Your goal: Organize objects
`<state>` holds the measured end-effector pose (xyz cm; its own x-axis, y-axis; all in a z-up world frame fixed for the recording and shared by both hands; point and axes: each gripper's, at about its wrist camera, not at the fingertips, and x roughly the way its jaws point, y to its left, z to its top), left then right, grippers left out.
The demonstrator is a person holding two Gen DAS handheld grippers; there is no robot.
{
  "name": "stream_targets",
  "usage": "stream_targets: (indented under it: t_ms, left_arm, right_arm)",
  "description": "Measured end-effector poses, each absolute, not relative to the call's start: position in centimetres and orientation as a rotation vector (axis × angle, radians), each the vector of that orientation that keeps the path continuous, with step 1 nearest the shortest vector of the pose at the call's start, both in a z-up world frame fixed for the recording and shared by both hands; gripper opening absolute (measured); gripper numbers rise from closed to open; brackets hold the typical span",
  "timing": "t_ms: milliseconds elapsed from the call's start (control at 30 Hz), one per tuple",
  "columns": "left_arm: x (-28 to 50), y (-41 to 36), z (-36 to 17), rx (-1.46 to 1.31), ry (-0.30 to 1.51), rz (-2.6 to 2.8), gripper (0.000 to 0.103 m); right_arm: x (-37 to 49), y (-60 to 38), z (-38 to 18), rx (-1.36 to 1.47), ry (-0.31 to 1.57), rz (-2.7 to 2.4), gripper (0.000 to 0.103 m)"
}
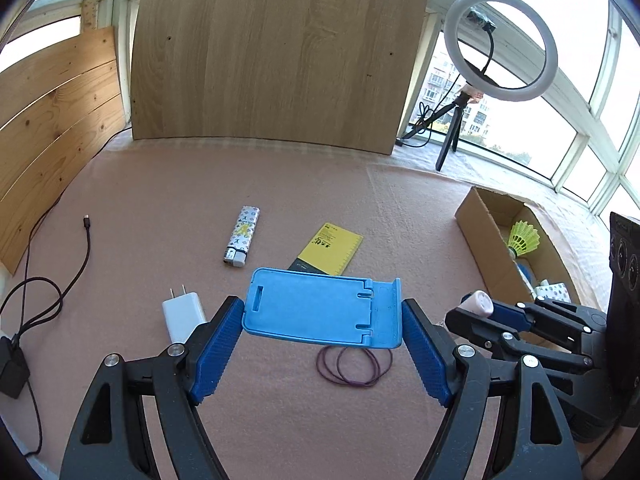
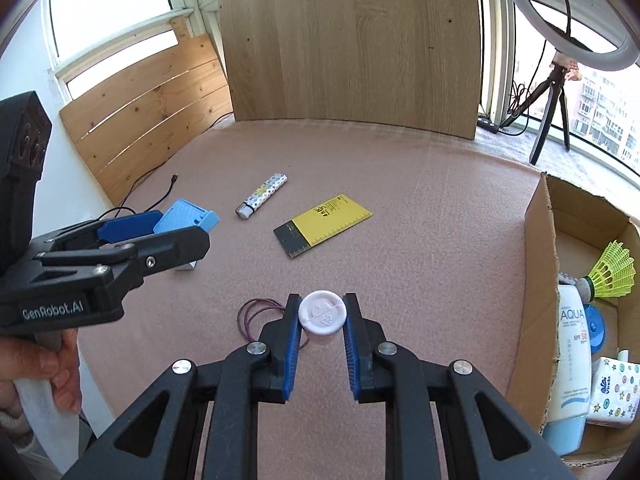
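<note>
The cardboard box (image 2: 540,264) stands at the right edge of the tabletop (image 2: 420,240), nearest the right tool (image 2: 322,316). That tool is clamped on a small pink-white container (image 2: 322,314), held clear of the surface, cap end facing the camera. The left tool (image 1: 322,316) grips the blue phone stand (image 1: 320,308) across its long axis; its path to the box likely crosses the right tool.
</note>
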<state>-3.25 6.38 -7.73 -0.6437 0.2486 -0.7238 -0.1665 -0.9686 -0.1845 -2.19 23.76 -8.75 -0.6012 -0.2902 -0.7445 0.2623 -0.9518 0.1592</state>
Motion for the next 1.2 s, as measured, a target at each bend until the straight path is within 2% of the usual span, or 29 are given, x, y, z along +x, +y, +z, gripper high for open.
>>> stream_targets:
  t_ms: [533, 1200]
  left_arm:
    - [-0.1, 7.7, -1.8, -1.051, -0.118, 2.693, 0.081]
    - [-0.2, 10.4, -1.2, -1.023, -0.073, 2.659, 0.082]
  right_arm:
    - [-0.4, 24.0, -1.9, 0.995, -0.028, -2.682, 0.018]
    - [1.0, 26.1, -1.1, 0.983, -0.067, -2.735, 0.018]
